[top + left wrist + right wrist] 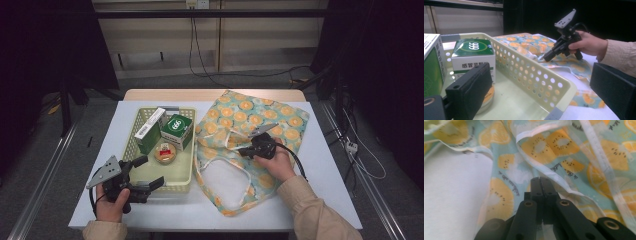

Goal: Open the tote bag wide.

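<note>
A cloth bag (pixel 260 115) printed with orange fruit slices lies on the right half of the table, its white-lined mouth toward me. My right gripper (pixel 243 150) rests on it near the rim and a white handle. In the right gripper view its jaws are pressed together at a hem of the bag (pixel 506 162), and the right gripper (pixel 540 181) seems to pinch the cloth. My left gripper (pixel 148 172) is open at the front left corner of a pale perforated basket (pixel 131 142). One jaw is inside the basket (pixel 524 72), the other outside.
The basket holds a green box marked 666 (pixel 177 127), a long white and green box (pixel 150 129) and a small round tin (pixel 165 152). In the left gripper view the tin (pixel 487 96) lies just beyond the inner jaw. White table (pixel 320 170) surrounds both.
</note>
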Motion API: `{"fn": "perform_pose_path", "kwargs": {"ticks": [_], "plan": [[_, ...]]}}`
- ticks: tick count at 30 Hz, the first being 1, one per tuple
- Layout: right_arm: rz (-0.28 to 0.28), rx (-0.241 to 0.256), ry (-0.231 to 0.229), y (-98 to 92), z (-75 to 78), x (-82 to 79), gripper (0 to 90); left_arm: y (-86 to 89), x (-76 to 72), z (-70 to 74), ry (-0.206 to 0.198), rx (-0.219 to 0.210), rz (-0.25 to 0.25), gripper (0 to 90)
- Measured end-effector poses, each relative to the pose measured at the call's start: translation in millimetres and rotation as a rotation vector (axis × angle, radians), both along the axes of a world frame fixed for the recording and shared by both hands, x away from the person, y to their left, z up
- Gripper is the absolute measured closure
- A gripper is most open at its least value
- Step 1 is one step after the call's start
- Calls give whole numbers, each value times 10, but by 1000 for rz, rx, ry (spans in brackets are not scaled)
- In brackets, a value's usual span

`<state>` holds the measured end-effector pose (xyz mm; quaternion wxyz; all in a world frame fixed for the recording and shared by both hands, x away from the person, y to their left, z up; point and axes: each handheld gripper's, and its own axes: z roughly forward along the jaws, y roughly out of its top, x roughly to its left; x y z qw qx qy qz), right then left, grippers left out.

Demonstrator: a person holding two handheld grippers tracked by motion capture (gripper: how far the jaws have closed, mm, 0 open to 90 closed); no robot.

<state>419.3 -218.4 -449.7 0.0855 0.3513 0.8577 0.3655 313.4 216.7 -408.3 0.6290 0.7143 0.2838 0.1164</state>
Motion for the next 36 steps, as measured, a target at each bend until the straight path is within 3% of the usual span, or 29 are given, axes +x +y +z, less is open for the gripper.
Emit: {"fn": "perform_pose_path", "kwargs": {"ticks": [2,3,4,7,9,13,15,19,20,23,28,36], "plan": [[7,6,-7,14,30,-23,851,-2,1,0,-1,3,-2,37],[4,8,-17,30,41,-30,741,-5,2,1,-1,3,-3,37],[4,14,-28,51,52,-35,692,-8,2,2,-1,3,-5,37],[23,25,-60,131,75,-42,688,-19,3,0,0,2,-5,37],[18,38,-79,189,75,-32,603,-17,4,-2,1,2,-6,37],[28,-11,-81,316,48,40,590,-8,2,-1,1,1,-7,37],[24,-17,-84,365,27,89,625,-4,3,0,0,0,-6,37],[51,-34,-58,442,3,194,844,-7,4,-8,6,-3,-5,37],[44,-36,-72,441,20,224,892,-6,5,-8,6,-2,-6,37],[4,23,-65,396,111,362,900,-7,4,-5,6,-6,-5,37],[-37,26,-105,368,238,603,900,-2,13,-14,10,-4,-2,37],[-78,1,-76,420,71,868,900,1,17,-21,15,-8,2,37]]}}
